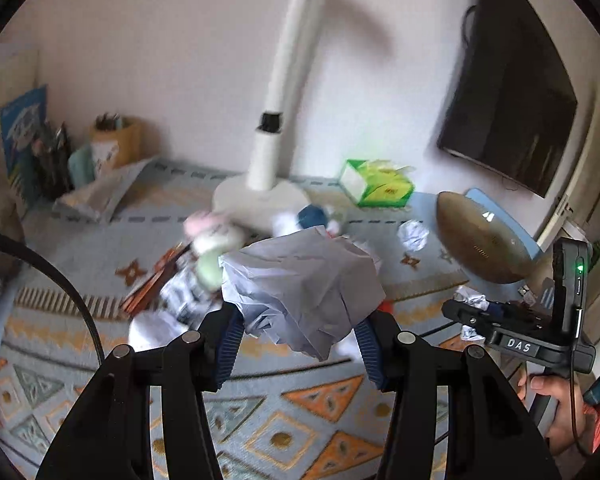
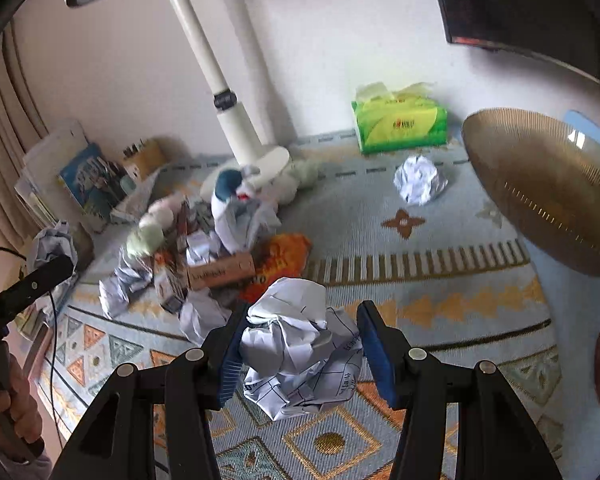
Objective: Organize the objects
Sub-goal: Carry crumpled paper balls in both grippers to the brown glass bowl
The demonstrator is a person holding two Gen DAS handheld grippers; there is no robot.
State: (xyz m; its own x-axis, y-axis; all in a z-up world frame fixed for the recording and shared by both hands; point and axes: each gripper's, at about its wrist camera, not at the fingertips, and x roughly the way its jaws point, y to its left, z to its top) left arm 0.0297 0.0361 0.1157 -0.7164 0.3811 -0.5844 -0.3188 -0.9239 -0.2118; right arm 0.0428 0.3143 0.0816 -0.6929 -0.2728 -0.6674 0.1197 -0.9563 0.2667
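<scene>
Above the patterned counter (image 2: 440,248), each claw grips a paper ball: left claw (image 1: 298,330) and its ball (image 1: 300,288), right claw (image 2: 298,354) and its ball (image 2: 300,340). Clearing step; next, a bin, none visible; loose ball (image 2: 419,179) at one o'clock.

Pale blue woven tablecloth (image 2: 380,216) carries orange triangles, gold diamonds and a brown-and-white striped band. Bright green tissue box (image 2: 400,124) shows yellow swirls. White crumpled paper ball (image 2: 300,344) bears black gridlines, between blue ribbed pads (image 2: 230,360).
</scene>
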